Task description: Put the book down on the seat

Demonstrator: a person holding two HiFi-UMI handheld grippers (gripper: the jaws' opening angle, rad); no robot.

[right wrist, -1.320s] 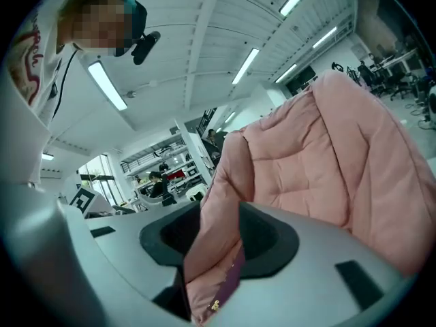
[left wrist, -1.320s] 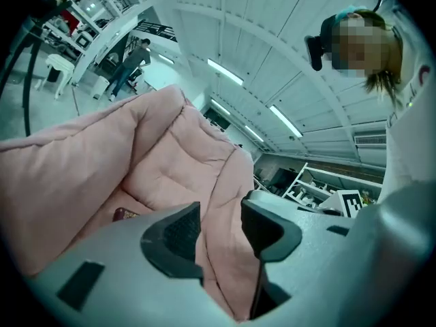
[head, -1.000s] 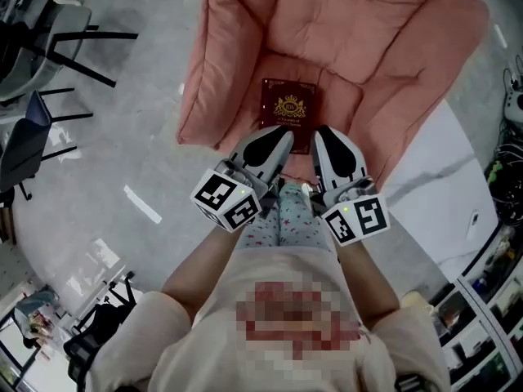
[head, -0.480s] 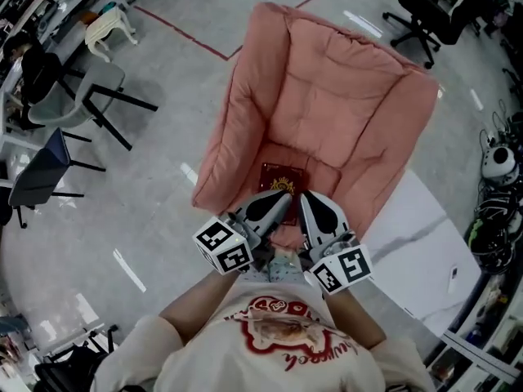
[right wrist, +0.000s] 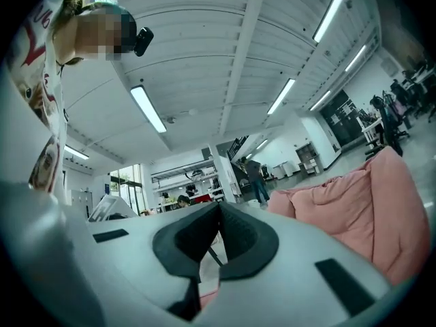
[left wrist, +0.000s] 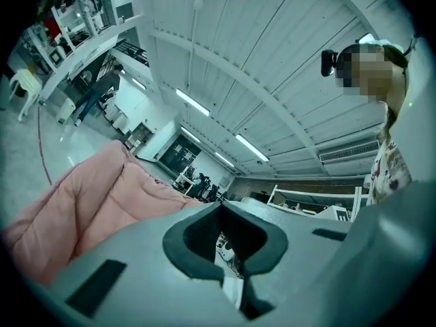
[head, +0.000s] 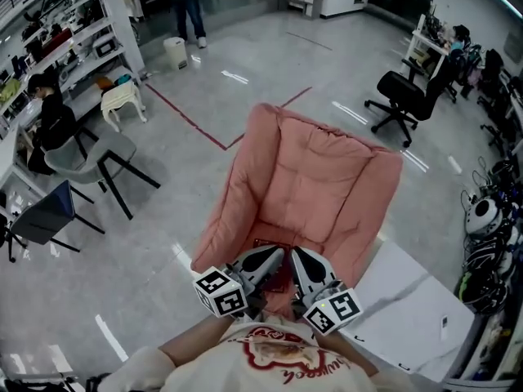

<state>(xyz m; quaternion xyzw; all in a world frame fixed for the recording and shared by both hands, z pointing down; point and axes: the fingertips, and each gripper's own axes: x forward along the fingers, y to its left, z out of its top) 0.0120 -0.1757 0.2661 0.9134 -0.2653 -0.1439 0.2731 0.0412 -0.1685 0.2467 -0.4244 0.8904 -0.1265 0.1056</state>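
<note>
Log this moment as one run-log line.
left claw: shut, empty | right claw: shut, empty | book: on armchair seat, mostly hidden by claws | status: book down

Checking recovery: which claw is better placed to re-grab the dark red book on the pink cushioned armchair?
Left, marginally. The left claw and right claw hang shut, empty, together over the dark red book; its exposed edge sits nearer the left.

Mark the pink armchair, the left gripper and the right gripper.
pink armchair [head: 315,174], head view, middle of the backrest cushion.
left gripper [head: 274,254], head view, tip of its shut jaws.
right gripper [head: 299,254], head view, tip of its shut jaws.
</note>
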